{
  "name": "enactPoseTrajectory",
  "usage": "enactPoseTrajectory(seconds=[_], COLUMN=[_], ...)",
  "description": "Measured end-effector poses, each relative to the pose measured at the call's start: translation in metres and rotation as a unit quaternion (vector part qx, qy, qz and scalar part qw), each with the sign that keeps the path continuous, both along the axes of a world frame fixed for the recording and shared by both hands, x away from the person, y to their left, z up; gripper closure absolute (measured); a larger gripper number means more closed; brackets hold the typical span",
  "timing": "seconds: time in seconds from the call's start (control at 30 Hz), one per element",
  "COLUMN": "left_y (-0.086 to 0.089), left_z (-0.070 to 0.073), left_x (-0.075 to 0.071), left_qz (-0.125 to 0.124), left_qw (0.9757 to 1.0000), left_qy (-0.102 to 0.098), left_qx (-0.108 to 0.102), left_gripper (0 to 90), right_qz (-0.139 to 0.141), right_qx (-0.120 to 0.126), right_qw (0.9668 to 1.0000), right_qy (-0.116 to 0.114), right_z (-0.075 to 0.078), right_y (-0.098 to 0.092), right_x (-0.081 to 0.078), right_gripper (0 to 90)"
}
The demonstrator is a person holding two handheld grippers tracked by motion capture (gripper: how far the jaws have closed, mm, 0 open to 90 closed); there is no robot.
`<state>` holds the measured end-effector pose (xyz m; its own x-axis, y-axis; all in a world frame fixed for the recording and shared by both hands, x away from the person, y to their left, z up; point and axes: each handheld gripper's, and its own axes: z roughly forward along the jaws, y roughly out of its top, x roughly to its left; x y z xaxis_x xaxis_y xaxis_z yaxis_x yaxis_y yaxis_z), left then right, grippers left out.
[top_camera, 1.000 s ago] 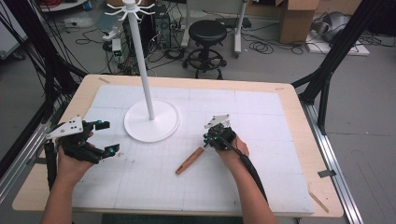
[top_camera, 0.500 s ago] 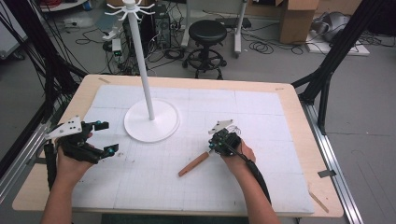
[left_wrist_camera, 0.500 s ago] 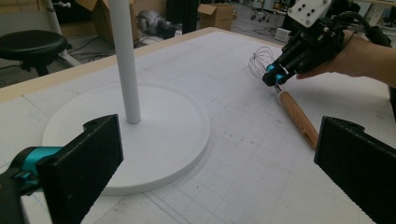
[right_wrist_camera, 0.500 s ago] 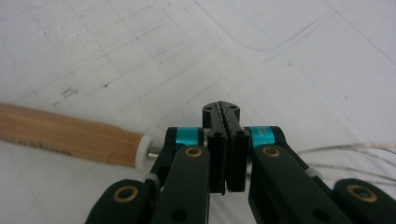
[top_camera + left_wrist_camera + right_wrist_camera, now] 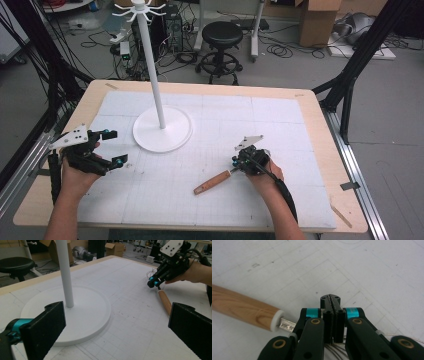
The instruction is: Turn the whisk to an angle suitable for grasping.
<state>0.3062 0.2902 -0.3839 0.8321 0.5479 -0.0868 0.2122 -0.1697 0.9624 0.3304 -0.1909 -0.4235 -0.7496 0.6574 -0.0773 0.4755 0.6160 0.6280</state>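
Observation:
A whisk with a wooden handle (image 5: 212, 182) lies on the white gridded mat, handle pointing to the lower left. My right gripper (image 5: 234, 163) is shut on its thin wire loops, which show under the jaws in the right gripper view; the handle (image 5: 242, 307) with its white collar lies to the left of the shut right gripper (image 5: 330, 300). My left gripper (image 5: 116, 147) hovers open at the mat's left edge with nothing between its jaws. The left gripper (image 5: 117, 332) looks past the white stand (image 5: 82, 307) toward the right gripper (image 5: 153, 283) and the handle (image 5: 165, 301).
The white hook stand (image 5: 162, 137) with its tall pole (image 5: 152, 75) rises at the back left of the mat. The wooden table edge (image 5: 320, 130) frames the mat. A black stool (image 5: 221, 35), boxes and cables sit on the floor beyond.
My right gripper has moved right and toward the front edge, dragging the whisk along with it. The left gripper has stayed where it was.

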Motion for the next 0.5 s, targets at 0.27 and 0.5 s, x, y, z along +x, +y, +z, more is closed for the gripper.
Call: enactPoseTrajectory(seconds=[0.27,0.5], left_y=[-0.001,0.000], left_z=[0.000,0.001], left_x=[0.000,-0.001], left_qz=[-0.001,0.000], left_qw=[1.0000,1.0000], left_qy=[0.000,-0.002], left_qx=[0.001,-0.002], left_gripper=[1.8,1.8], right_qz=[0.055,0.138], right_qx=[0.054,0.068], right_qw=[0.9969,0.9881], right_qy=[-0.018,-0.008], right_z=[0.016,0.015], right_y=[0.005,0.031], right_x=[-0.015,-0.043], right_gripper=[89.1,89.1])
